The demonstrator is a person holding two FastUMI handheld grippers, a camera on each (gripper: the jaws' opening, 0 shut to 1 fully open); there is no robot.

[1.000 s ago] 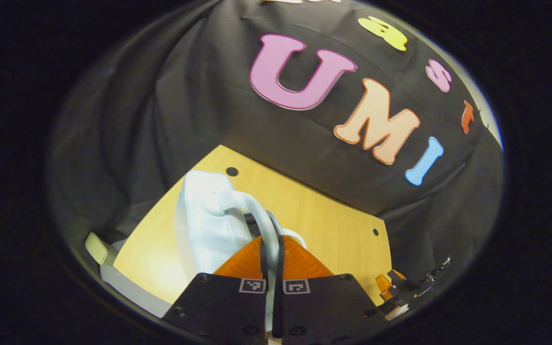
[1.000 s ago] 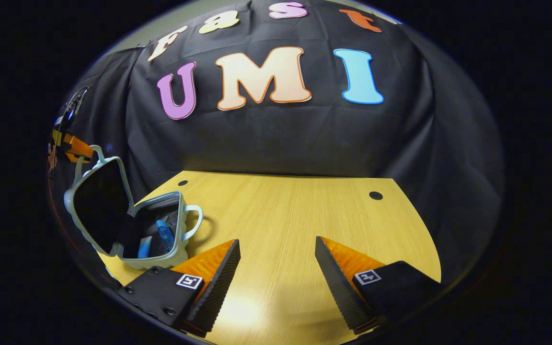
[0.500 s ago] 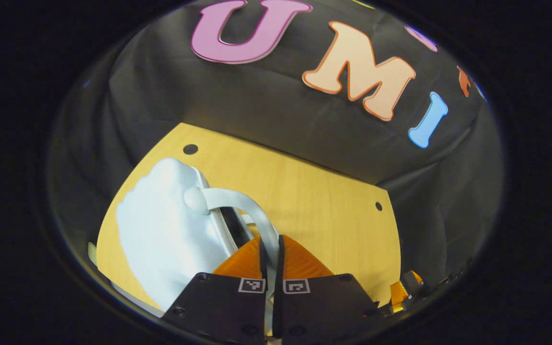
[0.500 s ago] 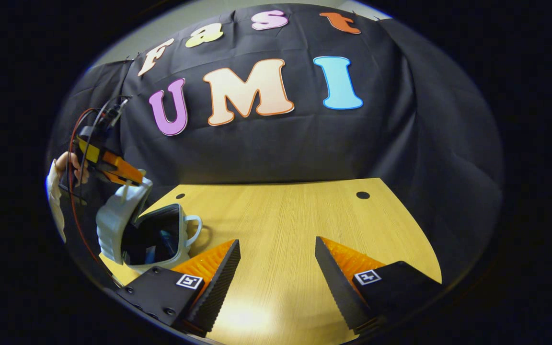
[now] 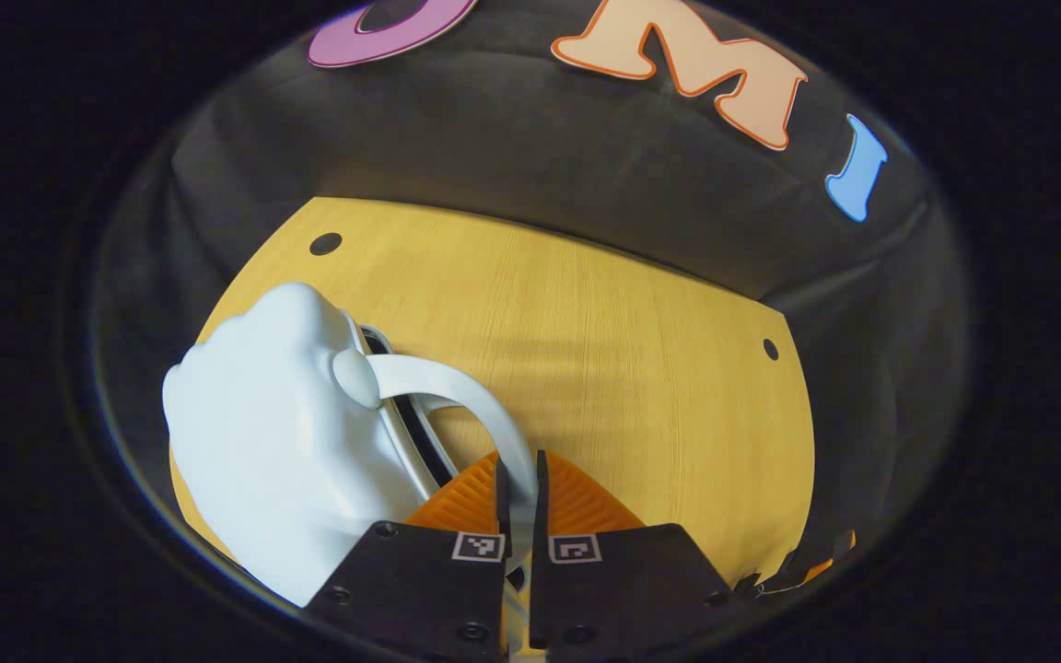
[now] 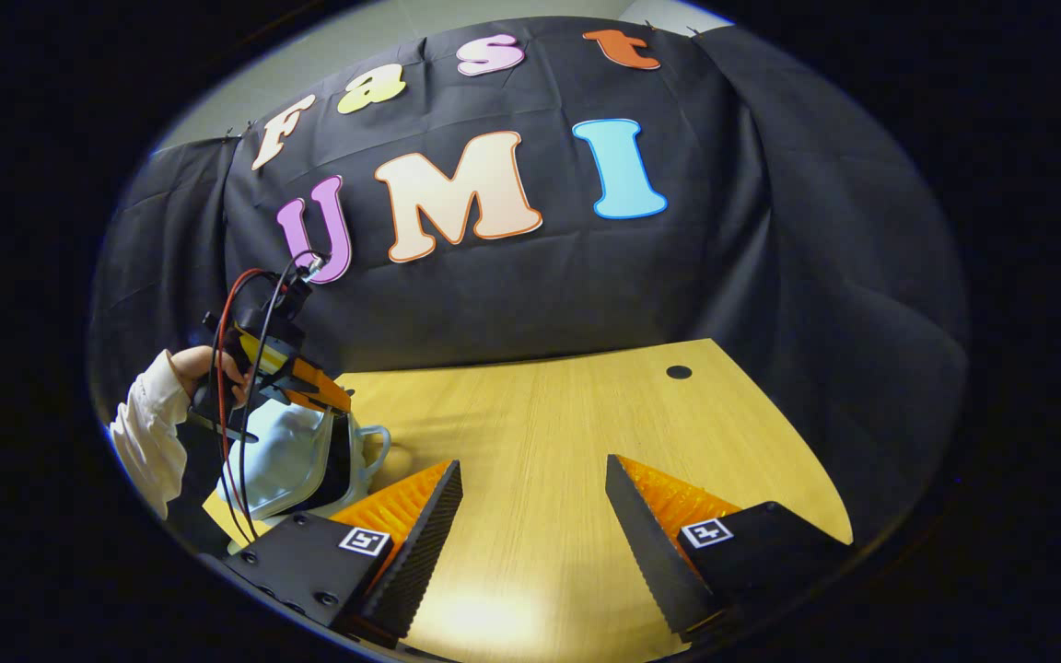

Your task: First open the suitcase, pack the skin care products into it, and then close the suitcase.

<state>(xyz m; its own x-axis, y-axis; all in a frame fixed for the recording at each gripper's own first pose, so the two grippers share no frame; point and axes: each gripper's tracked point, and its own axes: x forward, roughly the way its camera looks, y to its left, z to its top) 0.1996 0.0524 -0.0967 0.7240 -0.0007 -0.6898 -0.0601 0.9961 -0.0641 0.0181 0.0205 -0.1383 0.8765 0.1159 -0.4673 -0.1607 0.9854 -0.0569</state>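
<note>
Wooden table (image 6: pixel 549 433), centre frame. Left gripper (image 5: pixel 518 479) pinches the suitcase (image 5: pixel 273 433) lid's handle (image 5: pixel 457 391), lid almost down; right gripper (image 6: pixel 533 502) spread wide, empty, lower centre.

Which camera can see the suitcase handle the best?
The left gripper view. The suitcase's handle curves up close there, running right in between the left gripper fingers. In the right gripper view the suitcase sits far off at the edge, its handles looking tiny.
</note>
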